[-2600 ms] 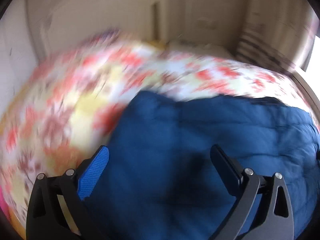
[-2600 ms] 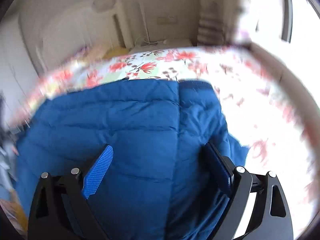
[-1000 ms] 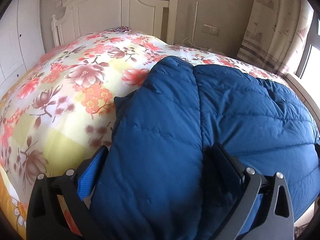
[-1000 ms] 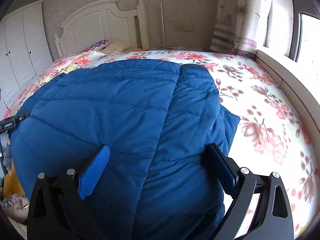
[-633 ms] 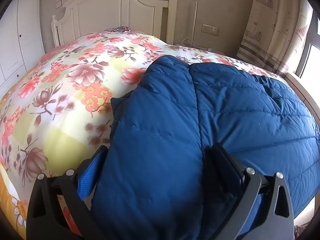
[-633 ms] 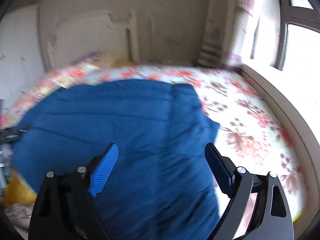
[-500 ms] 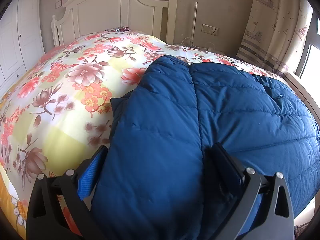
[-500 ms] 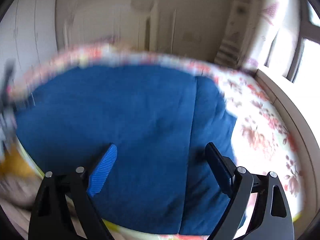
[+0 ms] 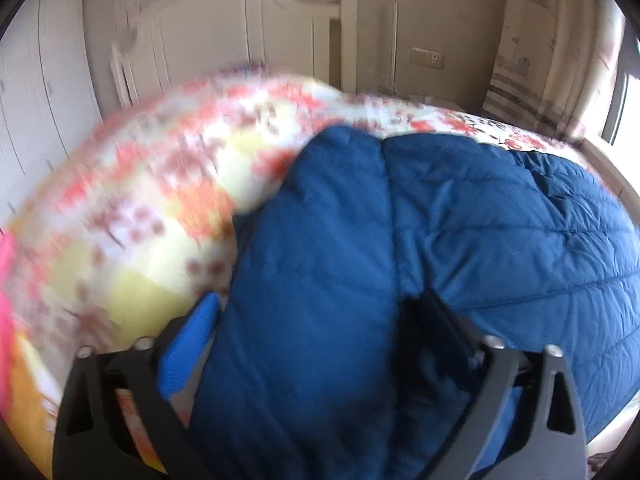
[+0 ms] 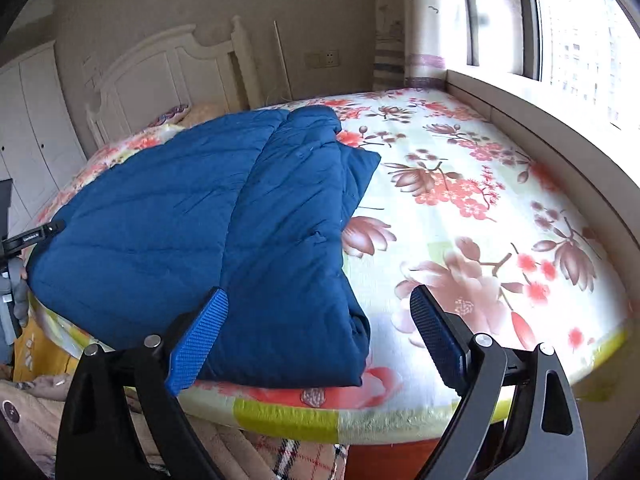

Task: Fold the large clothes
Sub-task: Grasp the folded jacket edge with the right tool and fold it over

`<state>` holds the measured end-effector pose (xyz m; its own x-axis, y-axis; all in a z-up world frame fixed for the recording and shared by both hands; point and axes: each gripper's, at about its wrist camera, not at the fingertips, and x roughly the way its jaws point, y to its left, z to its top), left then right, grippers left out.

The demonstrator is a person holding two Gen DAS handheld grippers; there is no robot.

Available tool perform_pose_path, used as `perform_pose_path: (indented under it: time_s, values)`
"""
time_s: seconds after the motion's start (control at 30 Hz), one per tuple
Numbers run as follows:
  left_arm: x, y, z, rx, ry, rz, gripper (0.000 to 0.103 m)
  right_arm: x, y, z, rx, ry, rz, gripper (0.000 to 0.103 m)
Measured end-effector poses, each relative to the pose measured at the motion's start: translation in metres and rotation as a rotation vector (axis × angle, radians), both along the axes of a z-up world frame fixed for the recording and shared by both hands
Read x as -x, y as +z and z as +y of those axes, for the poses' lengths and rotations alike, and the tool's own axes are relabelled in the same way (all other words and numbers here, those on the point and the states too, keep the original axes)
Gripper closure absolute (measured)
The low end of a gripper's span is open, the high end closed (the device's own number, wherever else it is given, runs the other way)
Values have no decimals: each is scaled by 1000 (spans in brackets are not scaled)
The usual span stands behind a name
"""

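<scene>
The left hand-held gripper [image 9: 312, 340] is closing on a fold of the blue quilted coat [image 10: 200, 216], lying on the floral bed [image 10: 480, 208]; the right hand-held gripper [image 10: 316, 336] is hovering spread wide, empty, at its near-right corner.

Bedroom, beige walls. White panelled headboard [image 10: 168, 80] with a turned post, against the far wall. Bed covered by a floral sheet [image 10: 480, 208] in red, pink and pale yellow-green. White wardrobe doors [image 10: 28, 120] along the left wall. Wall socket [image 10: 322, 59] beside the headboard. Patterned curtain [image 10: 420, 20] at the corner. Window [image 10: 580, 28] on the right, bright daylight, with a pale sill [image 10: 540, 120] running along the bed.
</scene>
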<state>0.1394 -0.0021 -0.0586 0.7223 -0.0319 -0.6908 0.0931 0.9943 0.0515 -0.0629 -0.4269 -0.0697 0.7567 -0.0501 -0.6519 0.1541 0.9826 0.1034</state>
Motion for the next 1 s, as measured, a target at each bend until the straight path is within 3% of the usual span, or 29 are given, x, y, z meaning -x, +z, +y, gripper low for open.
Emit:
perform_pose_path:
  time_s: [0.07,0.2,0.3,0.4,0.57,0.6,0.67,0.8,0.9,1.0]
  values:
    - [13,22,-20,-9,-45,-66,11,1,8,2,33,-18,-19,16]
    - [29,41,-59,-14,-135,-100,8,1,25,17,46,28,-77,16]
    - [37,42,-78,-115,-103,-170,7,5,22,24,75,29,-48,16]
    - [18,28,-69,-168,-46,-106,7,25,15,4,-50,20,-43,16]
    - [-8,-2,-4,-63,92,-2,4,57,-7,-17,-369,40,-22,17]
    - [-7,-3,9,-13,110,-1,4,60,-10,-17,-420,52,-32,18]
    - [-5,1,24,-24,227,-30,4,57,-11,-14,-463,77,-51,18]
    - [7,22,38,-15,359,-137,6,27,-13,5,-503,131,-14,19]
    - [24,53,19,43,252,-276,5,-4,-13,20,-493,114,33,11]
    - [33,69,-40,20,13,-320,3,-29,-11,23,-513,37,39,7]
